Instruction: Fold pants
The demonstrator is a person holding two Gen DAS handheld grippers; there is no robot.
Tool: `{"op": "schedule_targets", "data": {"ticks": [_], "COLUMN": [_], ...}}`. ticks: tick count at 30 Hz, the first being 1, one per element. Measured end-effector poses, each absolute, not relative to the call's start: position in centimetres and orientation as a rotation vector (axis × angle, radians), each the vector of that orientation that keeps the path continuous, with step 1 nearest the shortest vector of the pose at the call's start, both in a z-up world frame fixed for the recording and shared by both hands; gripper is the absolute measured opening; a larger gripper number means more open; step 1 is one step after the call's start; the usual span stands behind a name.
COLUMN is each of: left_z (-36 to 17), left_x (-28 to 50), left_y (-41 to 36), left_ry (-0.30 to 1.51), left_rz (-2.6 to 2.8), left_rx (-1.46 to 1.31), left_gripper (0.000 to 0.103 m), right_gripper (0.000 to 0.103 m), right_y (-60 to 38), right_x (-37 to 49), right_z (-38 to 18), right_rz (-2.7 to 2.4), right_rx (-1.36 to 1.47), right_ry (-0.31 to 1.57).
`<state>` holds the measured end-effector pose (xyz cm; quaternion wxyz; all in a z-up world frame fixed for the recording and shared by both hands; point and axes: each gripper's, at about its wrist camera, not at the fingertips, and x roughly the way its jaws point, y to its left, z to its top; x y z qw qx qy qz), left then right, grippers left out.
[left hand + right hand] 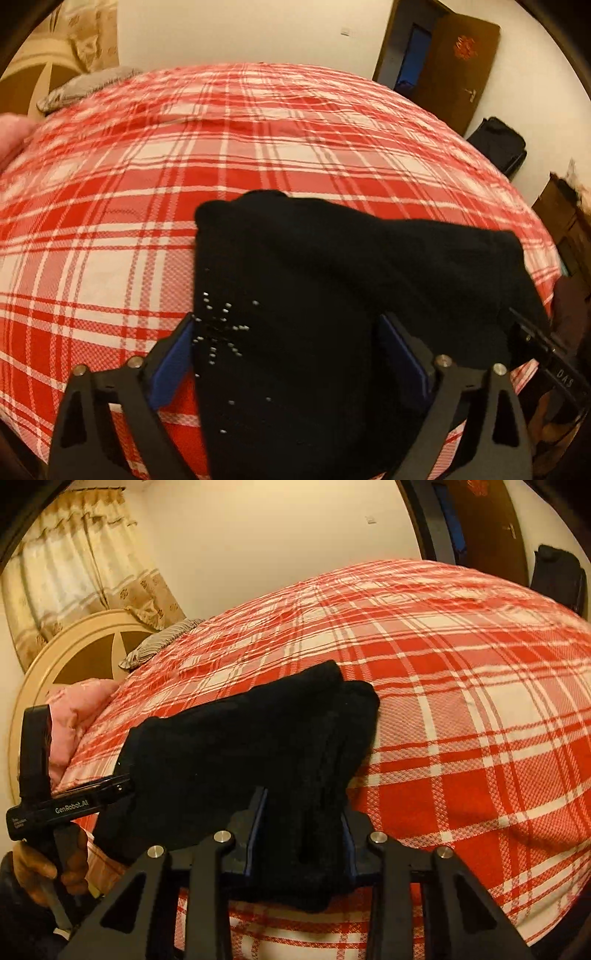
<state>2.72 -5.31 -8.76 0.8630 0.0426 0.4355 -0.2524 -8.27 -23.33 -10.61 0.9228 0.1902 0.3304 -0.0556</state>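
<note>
Black pants [332,277] on plaid bedspread [110,221] (studs in left view only).

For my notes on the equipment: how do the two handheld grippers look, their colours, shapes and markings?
Both are matte black. The left gripper and right gripper have triangular cut-out linkage arms joined by round silver pivot bolts, and fingers lined with blue pads. The left gripper's body, seen from the right wrist camera, carries white lettering "GenRobot.AI".
</note>
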Motion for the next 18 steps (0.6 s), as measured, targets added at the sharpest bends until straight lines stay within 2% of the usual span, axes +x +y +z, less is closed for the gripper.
{"op": "schedule_targets", "data": {"ticks": [2,5,7,9,16,18], "left_z": [-8.7,-8.3,-8.1,-7.9,-7.5,-7.3], "left_x": [2.8,2.7,2.5,2.1,2.0,2.0], "left_y": [-5.3,-5.1,-5.4,-6.0,-5.9,-5.8], "left_ry": [0.911,0.914,0.905,0.889,0.874,0.874], "left_rz": [-0.526,-0.532,-0.548,-0.557,-0.552,-0.549], "left_rx": [0.089,0.074,0.089,0.121,0.110,0.099], "left_gripper": [0.091,0.079,0.067,0.060,0.038,0.035], "right_gripper": [0.037,0.041,0.041,0.042,0.034,0.033], "right_y": [-24.1,-25.2,-25.2,-25.0,-24.0,-23.8], "right_x": [-8.5,-8.6,-8.6,-8.6,-8.1,-8.2], "right_z": [-11.0,-11.7,-11.8,-11.8,-10.9,-10.6], "right_rz": [-0.100,-0.079,-0.081,-0.084,-0.098,-0.104], "right_rx": [0.443,0.520,0.524,0.518,0.413,0.398], "right_ry": [0.669,0.653,0.649,0.653,0.690,0.693]}}
